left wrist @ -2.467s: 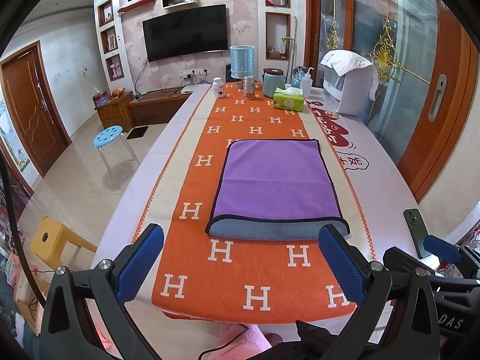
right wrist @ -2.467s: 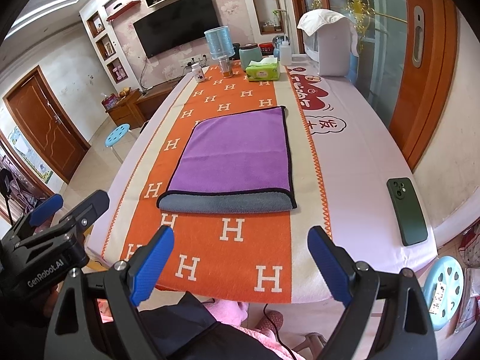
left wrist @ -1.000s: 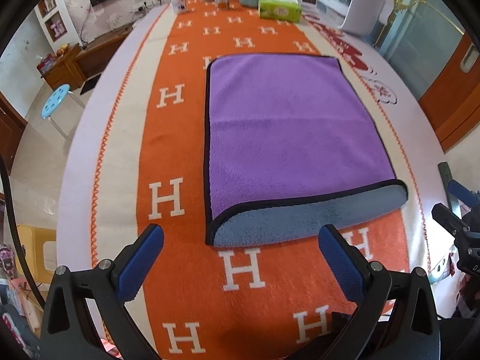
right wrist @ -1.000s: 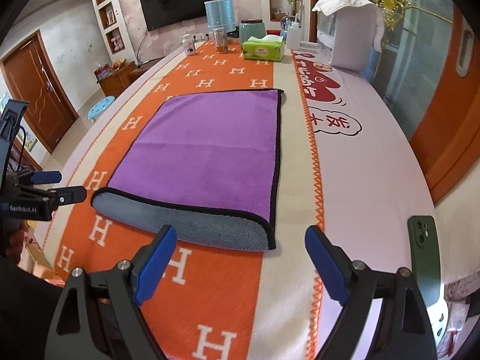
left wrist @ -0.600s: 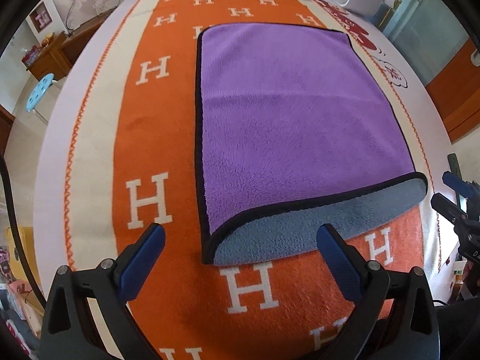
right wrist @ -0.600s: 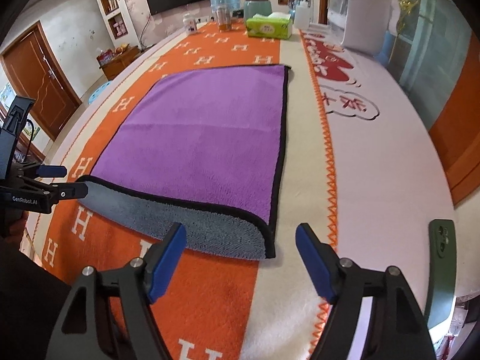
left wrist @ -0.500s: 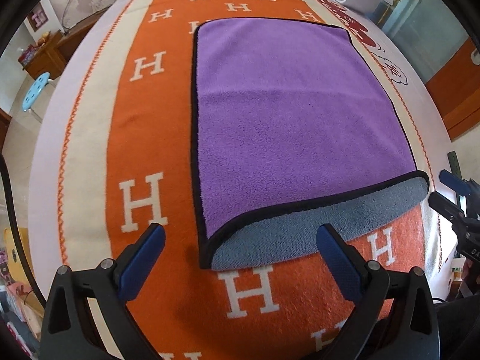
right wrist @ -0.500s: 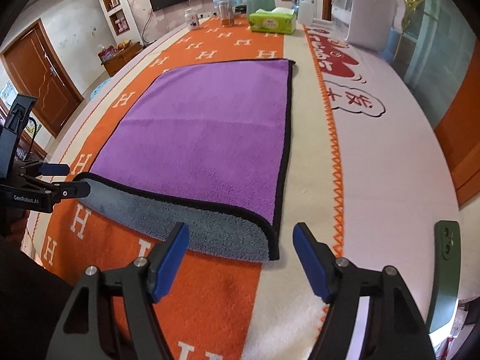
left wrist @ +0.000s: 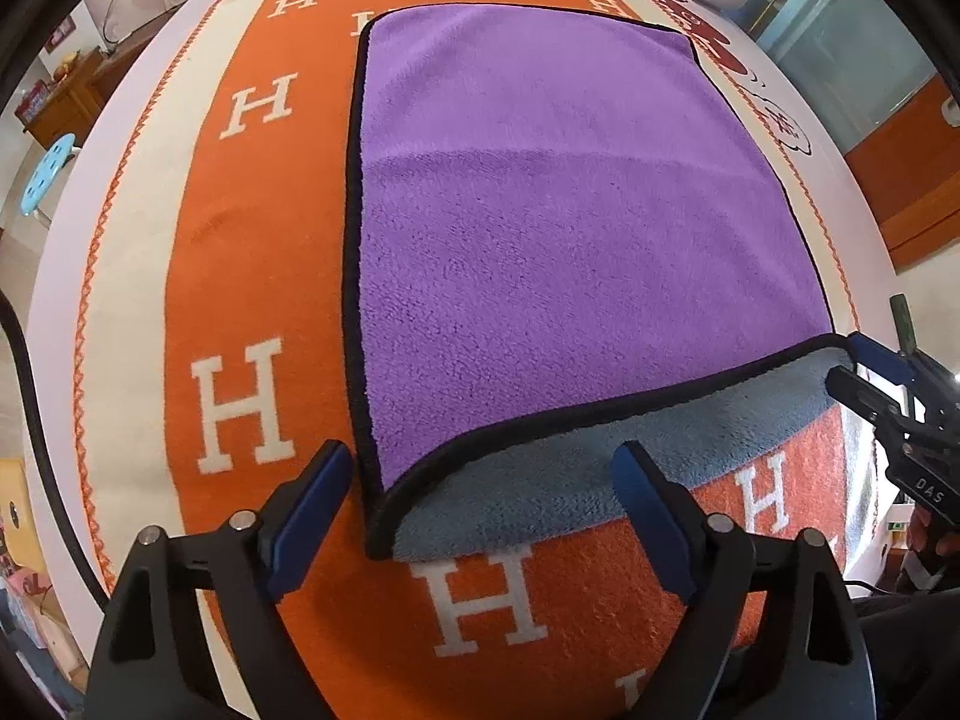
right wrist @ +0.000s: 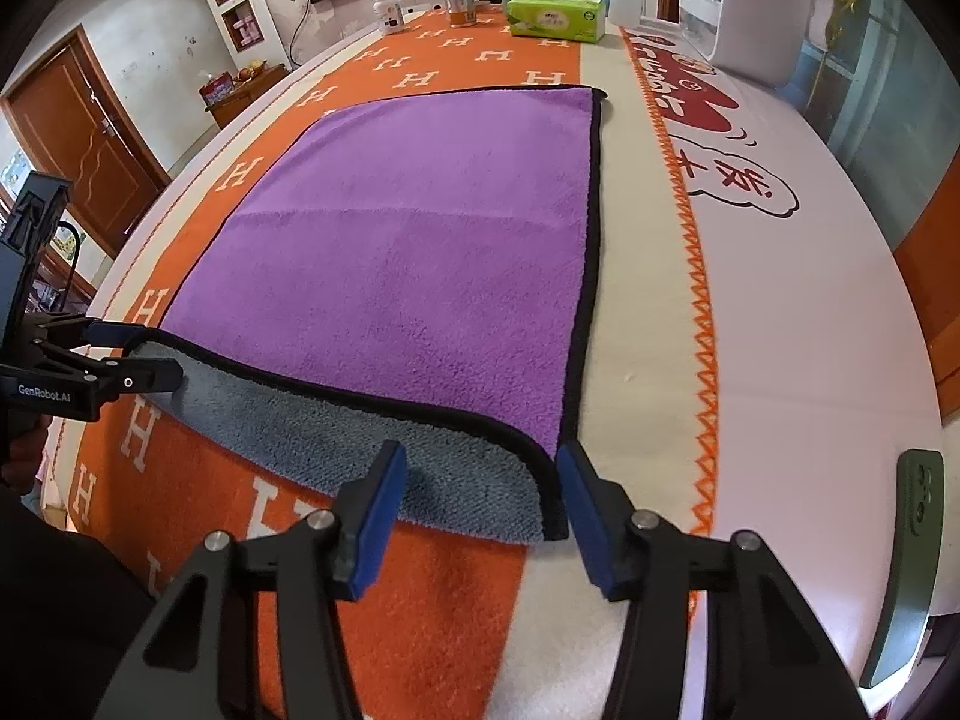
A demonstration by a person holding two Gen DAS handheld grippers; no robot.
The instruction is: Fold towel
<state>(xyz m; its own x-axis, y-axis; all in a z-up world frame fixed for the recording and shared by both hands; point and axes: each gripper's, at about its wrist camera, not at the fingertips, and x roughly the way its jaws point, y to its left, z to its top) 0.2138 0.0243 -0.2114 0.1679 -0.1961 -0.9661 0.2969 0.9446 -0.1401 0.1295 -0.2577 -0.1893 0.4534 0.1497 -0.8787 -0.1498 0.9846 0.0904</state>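
Note:
A purple towel (left wrist: 558,192) with black trim and a grey underside lies folded once on the orange H-patterned runner (left wrist: 252,204); it also shows in the right wrist view (right wrist: 420,240). Its grey fold edge (left wrist: 600,474) faces me. My left gripper (left wrist: 486,498) is open, its fingers straddling the towel's near left corner. My right gripper (right wrist: 480,492) is open, its fingers straddling the near right corner (right wrist: 540,504). Each gripper shows in the other's view, the right one (left wrist: 870,378) and the left one (right wrist: 120,354), both at the fold edge.
A dark green phone (right wrist: 906,564) lies near the table's right front edge. At the far end stand a green tissue box (right wrist: 555,15), a bottle (right wrist: 387,12), a glass (right wrist: 459,0) and a white appliance (right wrist: 756,0). A blue stool (left wrist: 48,171) stands left of the table.
Both grippers have moved forward and down to the towel's near corners. Their fingers have narrowed a little but stay open. The towel has not moved.

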